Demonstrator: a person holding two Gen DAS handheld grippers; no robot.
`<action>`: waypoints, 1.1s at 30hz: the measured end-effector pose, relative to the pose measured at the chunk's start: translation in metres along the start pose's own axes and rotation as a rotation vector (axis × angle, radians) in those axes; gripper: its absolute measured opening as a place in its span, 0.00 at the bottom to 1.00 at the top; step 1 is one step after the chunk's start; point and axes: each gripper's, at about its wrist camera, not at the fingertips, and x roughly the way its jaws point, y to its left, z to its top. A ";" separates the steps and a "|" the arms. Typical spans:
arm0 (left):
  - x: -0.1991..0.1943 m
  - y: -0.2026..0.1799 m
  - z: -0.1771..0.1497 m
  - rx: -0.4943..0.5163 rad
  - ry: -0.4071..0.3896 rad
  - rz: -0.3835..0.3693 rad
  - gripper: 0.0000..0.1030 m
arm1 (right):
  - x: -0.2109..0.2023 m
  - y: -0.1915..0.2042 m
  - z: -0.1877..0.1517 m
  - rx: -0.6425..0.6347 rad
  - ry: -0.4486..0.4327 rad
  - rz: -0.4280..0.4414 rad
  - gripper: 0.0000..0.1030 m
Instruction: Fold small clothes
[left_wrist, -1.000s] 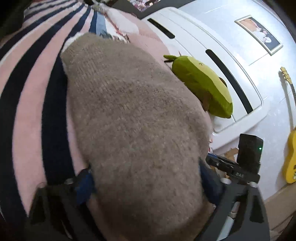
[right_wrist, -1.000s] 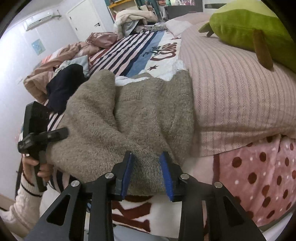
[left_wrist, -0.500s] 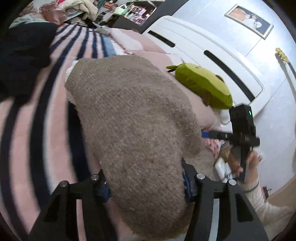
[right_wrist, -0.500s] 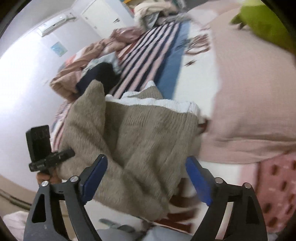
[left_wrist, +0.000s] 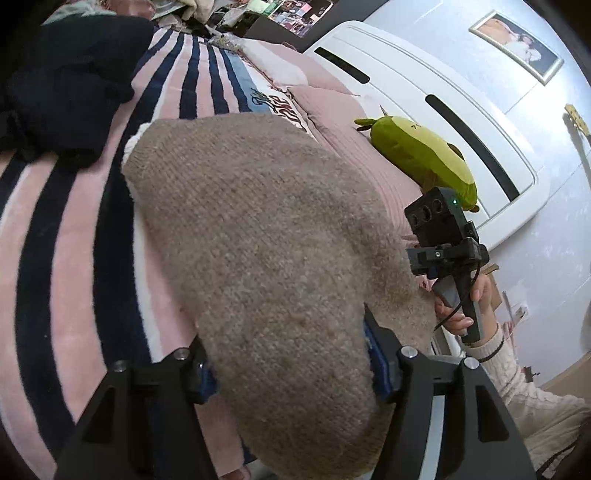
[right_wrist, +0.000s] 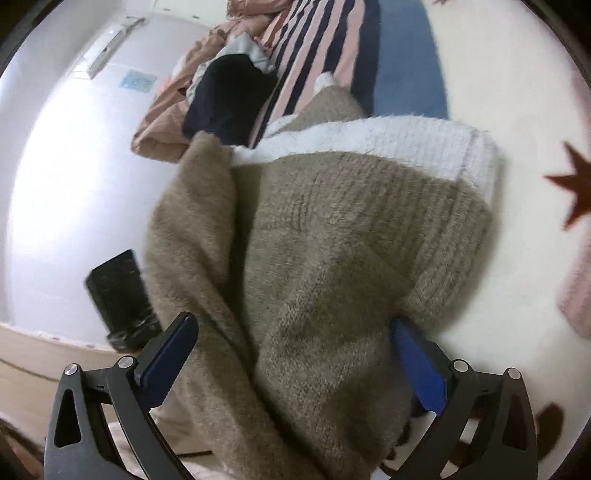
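A tan knitted sweater (left_wrist: 258, 236) with a white ribbed edge (right_wrist: 388, 144) lies on the striped bed. In the left wrist view my left gripper (left_wrist: 288, 365) has its jaws spread wide with the sweater's near edge bulging between them. In the right wrist view my right gripper (right_wrist: 291, 358) is open wide, its blue pads (right_wrist: 417, 365) on either side of the sweater's bunched near part. The right gripper's body (left_wrist: 443, 240) shows in the left wrist view at the sweater's right edge, held by a hand.
A dark navy garment (left_wrist: 70, 81) lies at the far left of the pink and navy striped blanket (left_wrist: 55, 240). A green plush toy (left_wrist: 424, 155) rests on the pink pillow by the white headboard (left_wrist: 424, 96). The left gripper's body (right_wrist: 118, 295) shows beside the sweater.
The right gripper was shut on the sweater's edge a second ago and has opened wide. The left jaws have narrowed somewhat. Both cameras have swung, and the sweater now lies spread on the bed.
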 end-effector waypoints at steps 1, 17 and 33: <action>-0.001 0.001 0.000 -0.002 -0.002 -0.003 0.59 | 0.004 0.003 0.002 -0.020 0.008 -0.001 1.00; -0.206 0.113 -0.024 -0.041 -0.138 0.334 0.55 | 0.218 0.182 0.051 -0.248 0.191 0.021 0.96; -0.320 0.242 -0.057 -0.221 -0.170 0.544 0.73 | 0.338 0.274 0.043 -0.346 0.169 0.004 0.96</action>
